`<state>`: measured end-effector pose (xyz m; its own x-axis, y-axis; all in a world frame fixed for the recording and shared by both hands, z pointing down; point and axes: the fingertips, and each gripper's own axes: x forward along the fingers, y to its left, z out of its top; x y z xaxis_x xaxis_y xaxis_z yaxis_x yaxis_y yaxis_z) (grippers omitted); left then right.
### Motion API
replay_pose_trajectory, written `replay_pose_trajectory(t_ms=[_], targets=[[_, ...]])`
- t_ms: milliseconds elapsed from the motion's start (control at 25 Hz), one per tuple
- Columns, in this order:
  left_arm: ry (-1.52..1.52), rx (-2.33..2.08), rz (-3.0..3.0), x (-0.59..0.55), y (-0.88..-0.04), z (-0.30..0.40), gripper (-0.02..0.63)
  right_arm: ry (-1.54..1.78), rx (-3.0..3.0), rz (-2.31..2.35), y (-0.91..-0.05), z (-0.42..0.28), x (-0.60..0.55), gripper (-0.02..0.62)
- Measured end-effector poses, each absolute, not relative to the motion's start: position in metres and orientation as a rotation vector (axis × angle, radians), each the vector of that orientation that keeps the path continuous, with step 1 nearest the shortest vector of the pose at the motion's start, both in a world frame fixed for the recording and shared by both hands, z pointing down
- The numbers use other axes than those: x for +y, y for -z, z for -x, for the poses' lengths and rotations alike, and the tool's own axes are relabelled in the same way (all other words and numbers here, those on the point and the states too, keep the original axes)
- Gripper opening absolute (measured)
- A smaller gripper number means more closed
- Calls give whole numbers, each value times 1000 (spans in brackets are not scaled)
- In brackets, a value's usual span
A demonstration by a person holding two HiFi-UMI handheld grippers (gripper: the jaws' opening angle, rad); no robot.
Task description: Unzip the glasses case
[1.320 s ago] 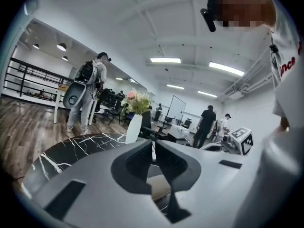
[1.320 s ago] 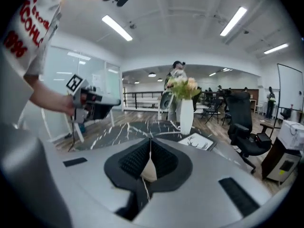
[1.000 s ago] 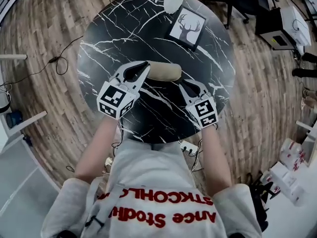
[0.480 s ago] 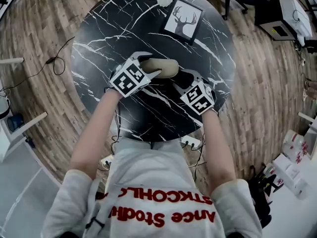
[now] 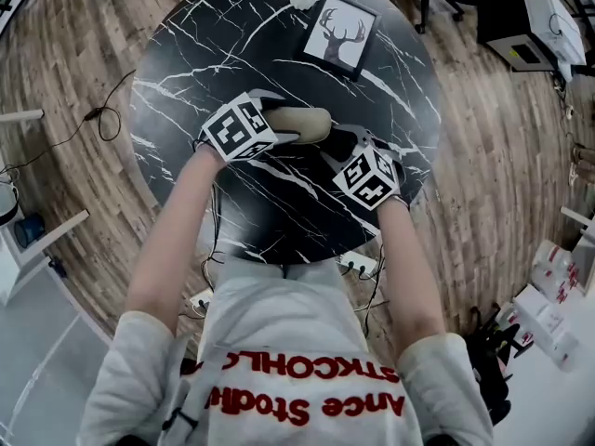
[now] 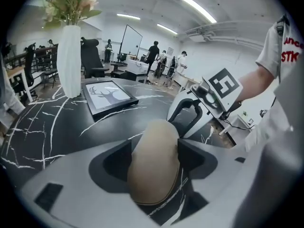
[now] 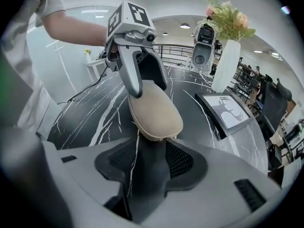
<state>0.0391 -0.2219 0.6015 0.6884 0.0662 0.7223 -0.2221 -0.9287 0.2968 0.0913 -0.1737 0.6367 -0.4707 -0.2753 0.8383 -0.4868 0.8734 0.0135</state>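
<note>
Beige glasses case [image 5: 305, 124] lies mid-surface [image 5: 279, 203]. The left gripper [image 6: 154, 158] has its jaws opening astride the 9 o'clock end. The right gripper [image 7: 152, 152] waits at 4 o'clock, jaws wide and empty. Clamp the body first, then look for the zip pull, which I can't see yet.

Left gripper [image 5: 279, 119]: tilted downward, jaws opening, glasses case [image 5: 309, 124] between them
Right gripper [image 5: 342, 145]: tilted downward, jaws apart, nothing between them
Forearms [image 5: 177, 221]: bare, reaching forward
</note>
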Motion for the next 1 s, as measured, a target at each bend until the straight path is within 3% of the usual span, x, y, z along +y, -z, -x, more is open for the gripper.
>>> replay_pose_trajectory(t_ms=[400,720,920,1000], targets=[[-1105,-98,-2485,-224,-603,-40,305,-236,-2081,-609,-633,-96,-177,82],[-1127,-94,-2479,-223,-604,-40,305,-263,-2108,-654,-631,-88,-164,72],[-1077,-147,-2454,-227,-602,-41,305,-609,-2225,-921,-617,-92,-181,73],[-1070,-163,-2457,-227,-602,-42,304,-589,-2213,-981,-613,-92,-187,72]])
